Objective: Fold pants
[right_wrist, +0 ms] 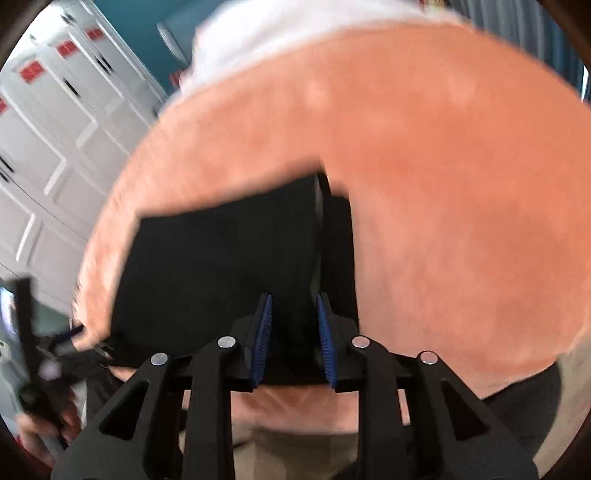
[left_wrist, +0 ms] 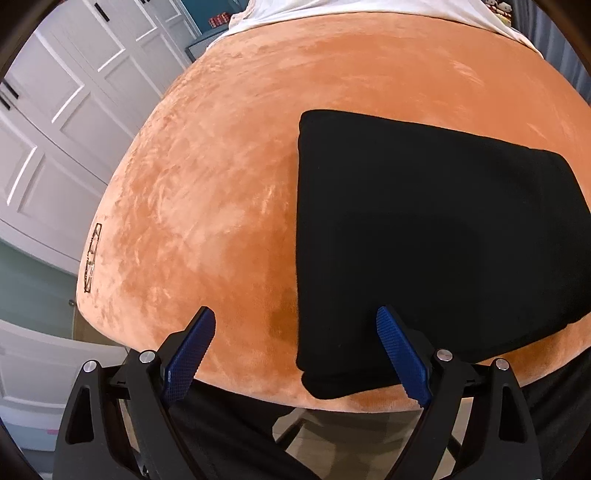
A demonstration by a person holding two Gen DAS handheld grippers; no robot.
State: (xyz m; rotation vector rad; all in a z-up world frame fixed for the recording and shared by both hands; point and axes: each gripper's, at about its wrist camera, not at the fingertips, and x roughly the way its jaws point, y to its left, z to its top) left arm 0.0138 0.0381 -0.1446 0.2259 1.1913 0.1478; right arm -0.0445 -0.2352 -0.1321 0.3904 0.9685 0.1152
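The black pants [left_wrist: 424, 236] lie folded into a flat rectangle on the orange plush blanket [left_wrist: 221, 166]. My left gripper [left_wrist: 295, 317] is open and empty, hovering at the near edge with its right finger over the fold's left near corner. In the right wrist view, which is blurred by motion, the pants [right_wrist: 221, 266] fill the middle. My right gripper [right_wrist: 294, 306] has its blue pads a narrow gap apart over the fabric's near right edge; whether it pinches cloth is unclear. The left gripper [right_wrist: 40, 350] shows at the far left.
White panelled wardrobe doors [left_wrist: 55, 122] stand to the left. A white sheet [left_wrist: 332, 11] lies at the blanket's far end. Floor and a dark frame [left_wrist: 295, 428] show below the near edge. The blanket's left and far parts are bare.
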